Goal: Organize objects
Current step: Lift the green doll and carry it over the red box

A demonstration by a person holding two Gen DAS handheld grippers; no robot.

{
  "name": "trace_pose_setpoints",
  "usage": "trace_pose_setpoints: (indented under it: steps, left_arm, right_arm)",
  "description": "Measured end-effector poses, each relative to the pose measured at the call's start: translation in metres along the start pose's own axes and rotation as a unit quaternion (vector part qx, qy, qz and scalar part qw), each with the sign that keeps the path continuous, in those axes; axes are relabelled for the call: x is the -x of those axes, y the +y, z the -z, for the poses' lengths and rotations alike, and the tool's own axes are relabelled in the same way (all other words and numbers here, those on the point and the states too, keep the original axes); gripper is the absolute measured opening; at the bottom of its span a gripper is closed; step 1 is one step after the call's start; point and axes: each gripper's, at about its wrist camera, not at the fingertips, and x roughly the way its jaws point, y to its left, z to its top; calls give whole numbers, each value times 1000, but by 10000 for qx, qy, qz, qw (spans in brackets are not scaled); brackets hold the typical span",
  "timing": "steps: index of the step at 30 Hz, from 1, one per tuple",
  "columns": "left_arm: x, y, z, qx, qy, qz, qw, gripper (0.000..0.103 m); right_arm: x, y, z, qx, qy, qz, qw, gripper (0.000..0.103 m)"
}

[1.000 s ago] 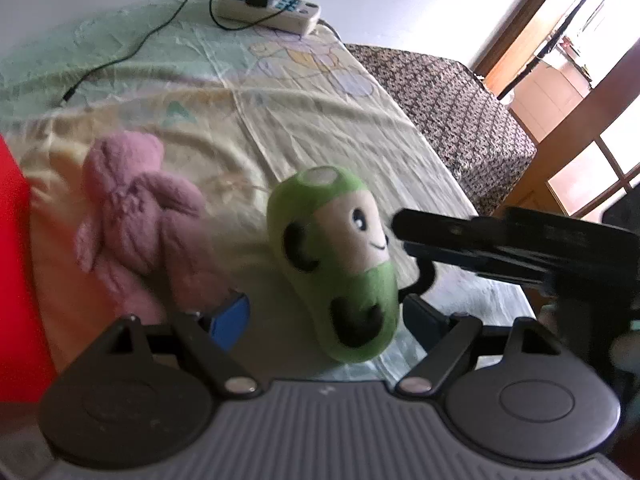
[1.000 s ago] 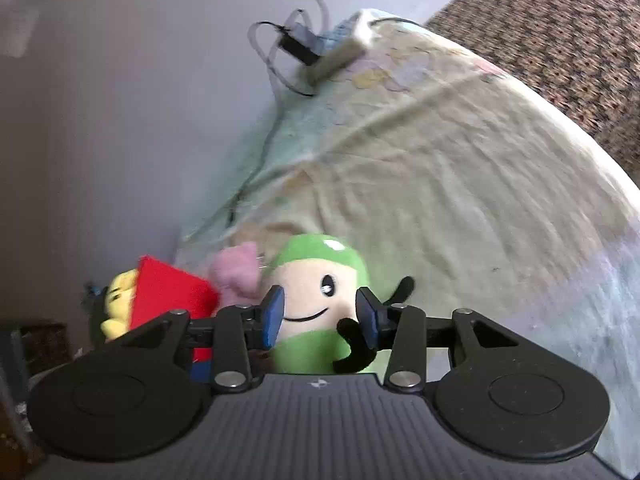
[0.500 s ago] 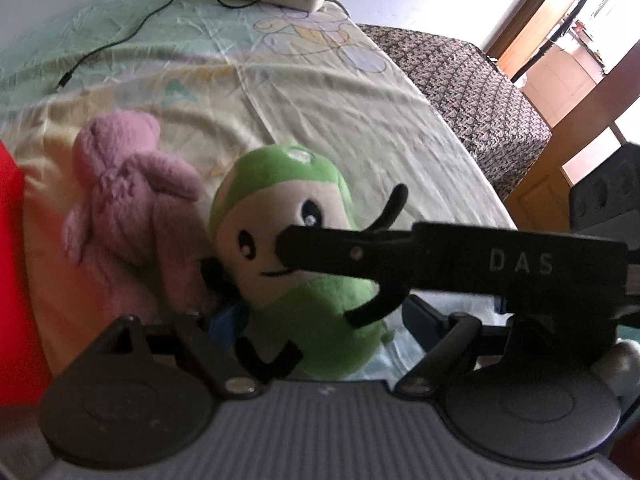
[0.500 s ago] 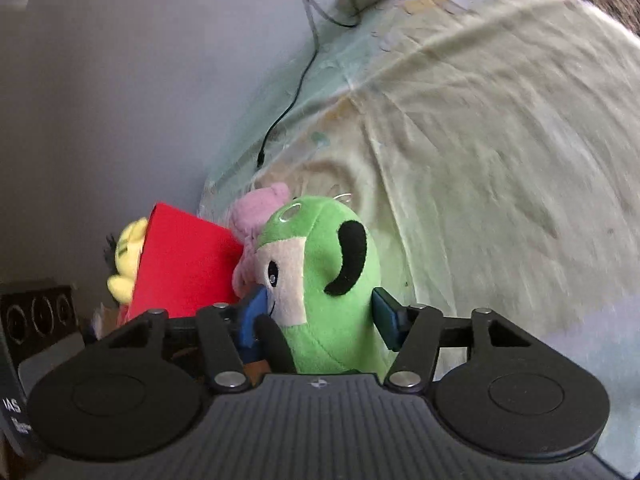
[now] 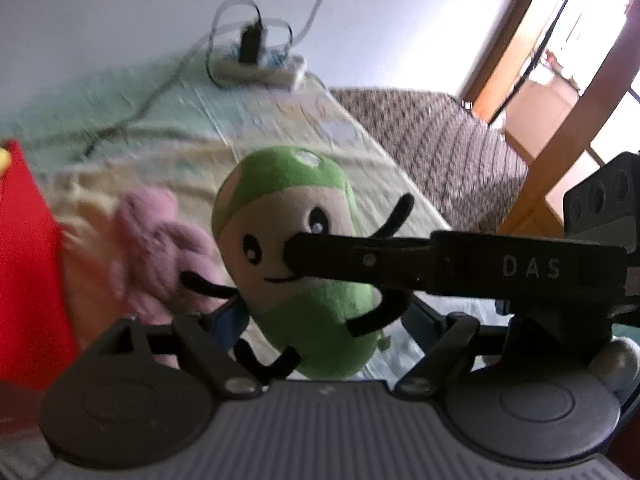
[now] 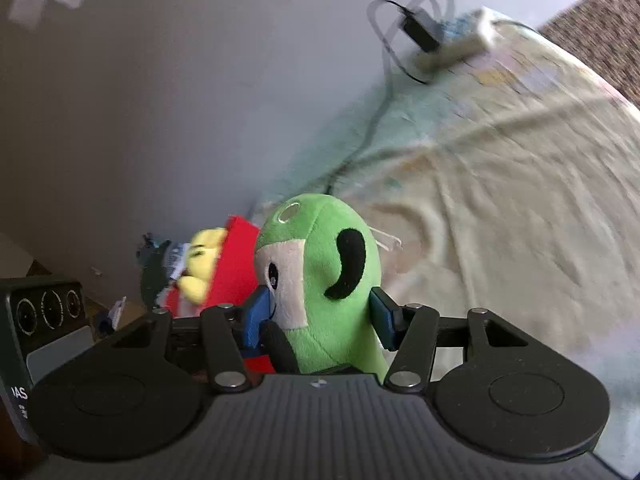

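A green plush toy (image 5: 296, 248) with a cream face and thin black limbs is held upright above the bed. My right gripper (image 6: 320, 318) is shut on it, blue pads pressing its sides; the gripper's black arm crosses the toy's face in the left wrist view (image 5: 360, 260). My left gripper (image 5: 324, 322) is open, its fingers spread to either side of the toy's lower body without squeezing it. A pink plush (image 5: 156, 240) lies on the sheet just left of the green toy. A red box (image 5: 28, 264) stands at the far left, with a yellow plush (image 6: 200, 264) behind it.
A white power strip (image 5: 260, 68) with a black charger and cables lies at the far end of the pale sheet (image 6: 500, 208). A patterned brown mattress (image 5: 440, 148) shows to the right, with a wooden door frame (image 5: 560, 120) beyond. A grey wall is behind.
My right gripper has closed on the green toy, turned it upright and lifted it off the sheet. Both cameras have tilted up, with motion blur.
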Motion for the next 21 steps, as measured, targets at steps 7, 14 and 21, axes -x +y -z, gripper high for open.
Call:
trace_pose_setpoints:
  steps: [7, 14, 21]
  left_arm:
    - [55, 34, -2, 115, -592, -69, 9982, 83]
    - [113, 83, 7, 158, -1066, -273, 9938, 83]
    - [151, 142, 18, 269, -1229, -488, 9909, 83]
  right_arm:
    - [-10, 57, 5, 474, -209, -261, 9983, 57]
    - [-45, 123, 15, 856, -241, -517, 9947, 57]
    - [-101, 176, 29, 1041, -141, -654, 9923, 57]
